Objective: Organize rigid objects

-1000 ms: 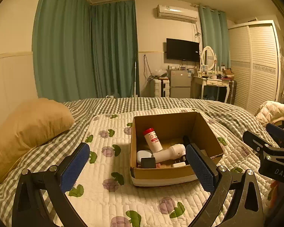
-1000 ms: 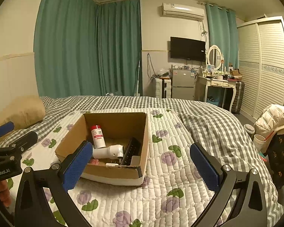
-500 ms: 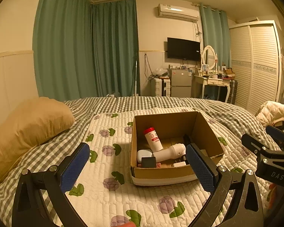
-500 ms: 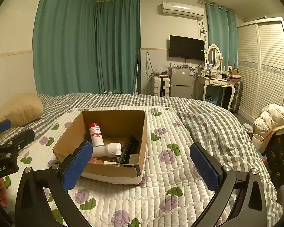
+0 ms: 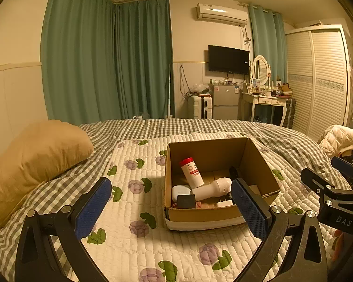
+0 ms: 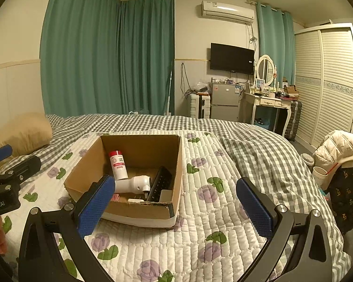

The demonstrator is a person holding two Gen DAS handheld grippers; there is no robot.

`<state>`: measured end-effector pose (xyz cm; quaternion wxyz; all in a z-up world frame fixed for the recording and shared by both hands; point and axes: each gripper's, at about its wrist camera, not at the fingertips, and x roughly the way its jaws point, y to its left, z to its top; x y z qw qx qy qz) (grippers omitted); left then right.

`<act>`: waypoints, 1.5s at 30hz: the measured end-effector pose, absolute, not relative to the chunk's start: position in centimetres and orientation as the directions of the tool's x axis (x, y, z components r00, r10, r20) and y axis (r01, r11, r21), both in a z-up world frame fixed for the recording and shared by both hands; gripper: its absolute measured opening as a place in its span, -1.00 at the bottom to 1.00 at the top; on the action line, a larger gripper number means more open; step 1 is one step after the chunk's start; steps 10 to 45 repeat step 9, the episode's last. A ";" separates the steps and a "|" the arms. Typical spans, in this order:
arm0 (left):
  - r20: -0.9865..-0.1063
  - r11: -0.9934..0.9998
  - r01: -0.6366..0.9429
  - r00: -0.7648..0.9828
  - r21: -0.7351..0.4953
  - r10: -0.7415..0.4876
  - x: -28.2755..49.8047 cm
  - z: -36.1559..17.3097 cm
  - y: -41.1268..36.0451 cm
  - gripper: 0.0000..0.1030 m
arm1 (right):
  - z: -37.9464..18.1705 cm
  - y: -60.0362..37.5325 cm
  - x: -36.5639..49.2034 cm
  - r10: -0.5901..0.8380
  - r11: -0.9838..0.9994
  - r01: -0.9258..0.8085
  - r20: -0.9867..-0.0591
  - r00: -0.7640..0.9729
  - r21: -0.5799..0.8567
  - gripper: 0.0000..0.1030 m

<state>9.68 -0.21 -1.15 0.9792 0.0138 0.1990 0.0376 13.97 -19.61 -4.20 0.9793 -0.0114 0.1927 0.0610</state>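
Right on the bed, an open cardboard box (image 5: 201,213) sat on a white quilt (image 5: 134,249) with purple flowers and green leaves. Inside the box, a white bottle with a red cap (image 5: 192,172) stood up, leaning a little. A white tube-shaped gadget (image 5: 211,188) lay on its side just near the bottle. At the near left of the box sat a small white case (image 5: 180,191) with a small black block (image 5: 186,201) in front of it. A black remote (image 6: 159,183) leaned against the right wall of the box, and a flat white card (image 6: 166,196) lay near its foot. Something pink showed at the bottom, but it was too hidden to tell what it was.

The left gripper (image 5: 170,209) hung over the quilt, just in front of the box. Its blue fingers (image 5: 93,208) were spread wide and held nothing. The box showed between them, a bit to the right, and the right finger covered the near right corner of the box in the picture.

The right gripper (image 6: 176,209) was also spread wide and empty. The box sat to the far left of its middle, and its left finger (image 6: 95,208) covered the near left part of the box.

A tan pillow (image 5: 35,159) lay far to the left on the checked blanket (image 5: 200,125).
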 end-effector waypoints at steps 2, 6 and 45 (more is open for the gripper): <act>-0.390 0.996 -0.071 0.917 0.047 0.083 9.7 -1.2 -0.2 1.00 | -4.2 -19.6 14.0 0.115 0.992 -0.124 -0.380 0.918 0.002 1.00; -0.401 0.997 -0.063 0.913 0.044 0.076 9.8 -1.5 -0.2 1.00 | -4.3 -19.7 14.0 0.109 0.993 -0.118 -0.386 0.916 -0.001 1.00; -0.407 0.997 -0.067 0.910 0.044 0.079 9.9 -1.6 -0.1 1.00 | -4.4 -19.7 14.0 0.107 0.993 -0.116 -0.388 0.915 0.000 1.00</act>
